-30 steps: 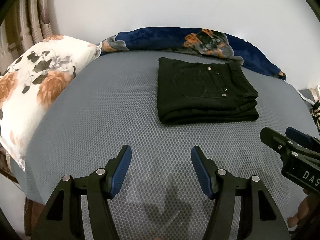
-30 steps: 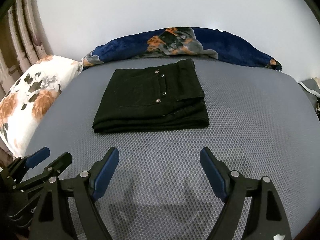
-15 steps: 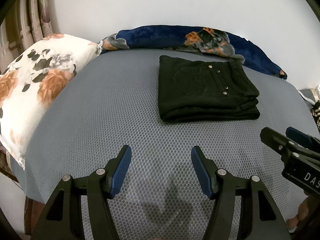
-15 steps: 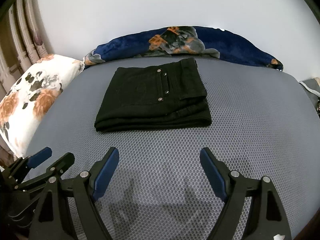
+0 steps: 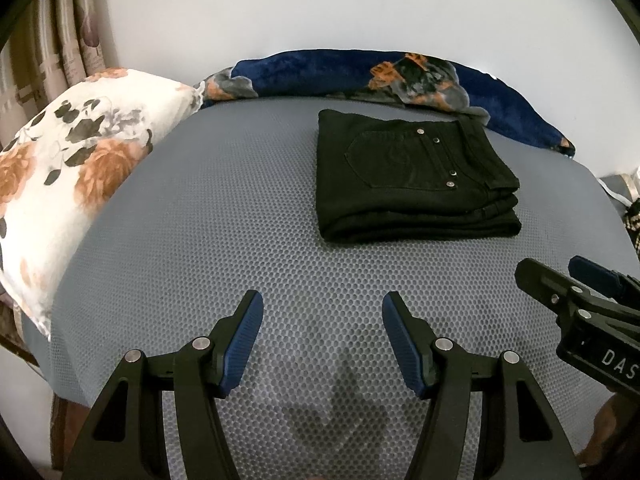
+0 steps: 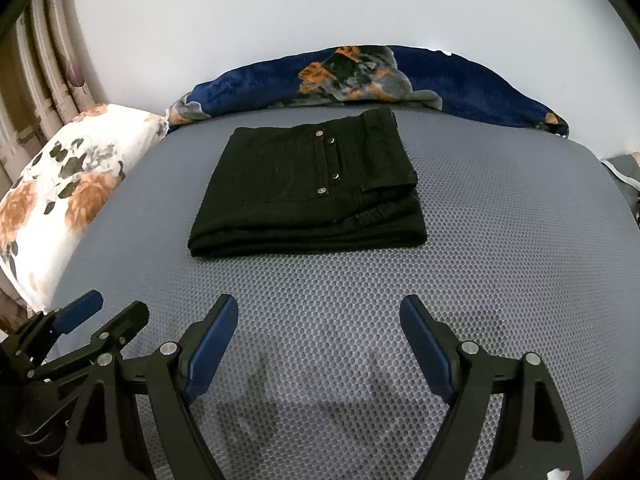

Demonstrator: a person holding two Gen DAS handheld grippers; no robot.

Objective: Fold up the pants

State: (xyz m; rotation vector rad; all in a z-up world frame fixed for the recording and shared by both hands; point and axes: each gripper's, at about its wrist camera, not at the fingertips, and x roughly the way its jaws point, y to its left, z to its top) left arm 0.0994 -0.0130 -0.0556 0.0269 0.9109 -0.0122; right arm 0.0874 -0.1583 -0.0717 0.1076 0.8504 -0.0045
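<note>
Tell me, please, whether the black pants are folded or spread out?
Folded: the black denim pants form a compact rectangle, with stacked layers along the near edge.

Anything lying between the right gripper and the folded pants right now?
Nothing: in the right wrist view, only bare grey mesh bed surface stretches from the open right gripper to the folded black pants.

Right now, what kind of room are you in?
Most likely a bedroom. The black pants lie folded on a grey bed, with a flowery white pillow at its left and a dark blue blanket bunched along the wall. Curtains hang in the corner.
</note>
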